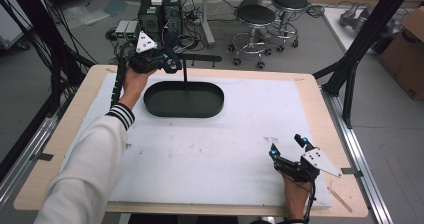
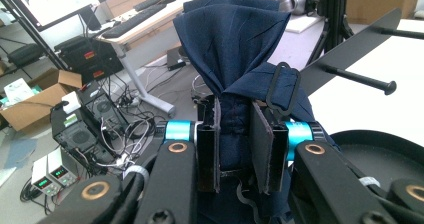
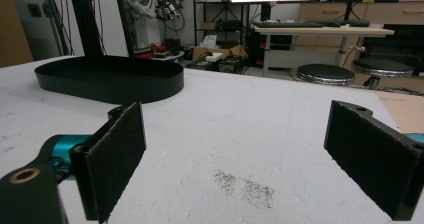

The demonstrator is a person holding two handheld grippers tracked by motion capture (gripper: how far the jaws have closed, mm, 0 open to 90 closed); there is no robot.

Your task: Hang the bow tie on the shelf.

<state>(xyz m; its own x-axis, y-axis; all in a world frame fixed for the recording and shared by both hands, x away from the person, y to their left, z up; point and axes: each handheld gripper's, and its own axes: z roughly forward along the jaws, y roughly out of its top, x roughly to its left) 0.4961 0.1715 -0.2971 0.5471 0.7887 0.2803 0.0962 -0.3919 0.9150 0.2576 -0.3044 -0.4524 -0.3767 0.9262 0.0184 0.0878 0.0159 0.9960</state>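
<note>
left gripper (image 2: pixel 235 149) pinches cloth (image 2: pixel 235 39) far-left | right gripper (image 1: pixel 289 148) spread, near-right | risk: cloth snags on rack (image 2: pixel 350 49) peg

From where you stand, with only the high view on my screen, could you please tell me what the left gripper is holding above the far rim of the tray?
Observer: The left gripper is shut on a bunched navy cloth, seen in the left gripper view.
Operator: Is there anything else caught with it?
Observer: A black plastic strap adjuster lies on the cloth, just above one jaw.
Operator: And how do the right gripper's jaws stand?
Observer: The right gripper is open, with bare white table cover between its jaws.
Operator: How close is the stand's rail?
Observer: The flat black rail, with its pegs, runs just beyond the cloth.
</note>
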